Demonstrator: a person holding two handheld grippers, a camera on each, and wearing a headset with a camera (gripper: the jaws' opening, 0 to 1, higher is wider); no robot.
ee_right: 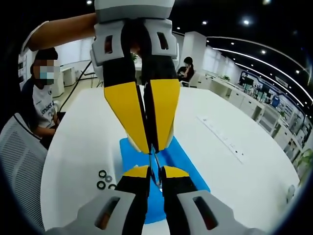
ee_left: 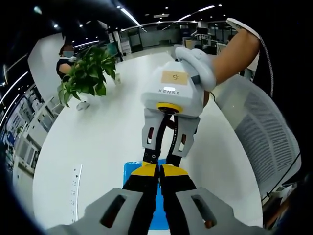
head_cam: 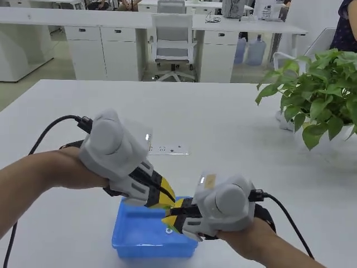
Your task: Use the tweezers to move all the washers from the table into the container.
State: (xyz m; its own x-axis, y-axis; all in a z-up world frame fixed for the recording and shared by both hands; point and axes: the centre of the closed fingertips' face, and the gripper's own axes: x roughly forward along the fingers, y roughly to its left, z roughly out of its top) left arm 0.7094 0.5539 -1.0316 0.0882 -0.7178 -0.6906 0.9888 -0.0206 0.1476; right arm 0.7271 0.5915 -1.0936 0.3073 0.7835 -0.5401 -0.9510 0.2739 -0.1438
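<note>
Both grippers meet tip to tip over the blue container (head_cam: 134,237). In the right gripper view my right gripper (ee_right: 152,172) is shut on the thin metal tweezers (ee_right: 155,169), which run up to the yellow tips of my left gripper (ee_right: 150,144); those tips look pinched on the other end. In the head view the left gripper (head_cam: 165,202) comes in from the upper left and the right gripper (head_cam: 174,219) from the lower right. Three dark washers (ee_right: 102,180) lie on the white table beside the container (ee_right: 183,161). The left gripper view shows the left gripper (ee_left: 160,172) with jaws together, facing the right gripper (ee_left: 164,154).
A potted plant (head_cam: 318,95) stands at the table's right side. A flush socket strip (head_cam: 167,149) sits in the tabletop beyond the grippers. An office chair (head_cam: 173,39) and desks stand behind the table. A seated person (ee_right: 41,98) is near the table edge.
</note>
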